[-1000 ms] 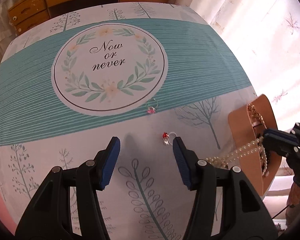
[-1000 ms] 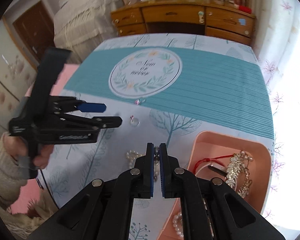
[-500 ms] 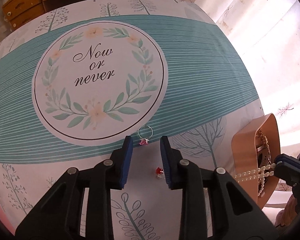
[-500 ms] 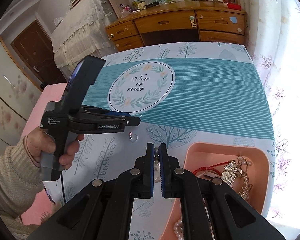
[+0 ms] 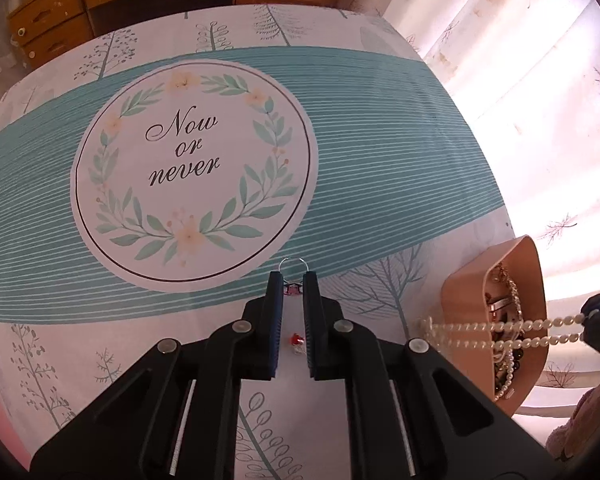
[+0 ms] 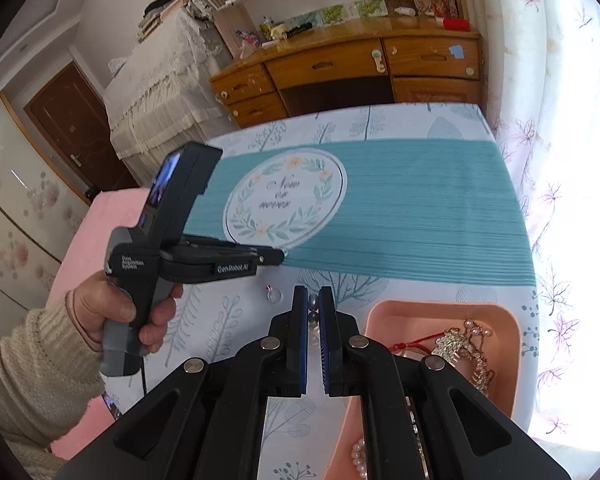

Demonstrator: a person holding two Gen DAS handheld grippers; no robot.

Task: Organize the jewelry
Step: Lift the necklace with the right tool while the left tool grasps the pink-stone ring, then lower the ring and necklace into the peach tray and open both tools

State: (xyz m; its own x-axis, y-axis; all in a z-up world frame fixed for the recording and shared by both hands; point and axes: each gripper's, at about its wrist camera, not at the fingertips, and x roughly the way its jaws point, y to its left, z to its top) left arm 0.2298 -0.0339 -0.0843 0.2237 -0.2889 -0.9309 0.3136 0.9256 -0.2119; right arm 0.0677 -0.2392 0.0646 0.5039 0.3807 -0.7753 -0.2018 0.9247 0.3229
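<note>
Tray (image 6: 440,312) already holds most pieces. Right gripper (image 6: 313,312) is clamped on the pearl necklace (image 5: 500,324); left gripper (image 5: 293,286) has just been closing around the pink ring (image 5: 293,289); red ring (image 5: 296,338) left.

The pink-stone ring (image 5: 293,285) sits between the left gripper's (image 5: 293,280) tips, its silver hoop poking out beyond them over the teal band's edge. The red-stone ring (image 5: 296,340) lies flat on the cloth further back between the same fingers, untouched. The pearl strand (image 5: 496,330) stretches taut in two rows from the cloth across the pink tray's (image 5: 464,280) rim to the right gripper (image 6: 313,300), whose blue pads pinch its beads. The tray, right of both tools, holds gold chains, a red cord and more pearls.
</note>
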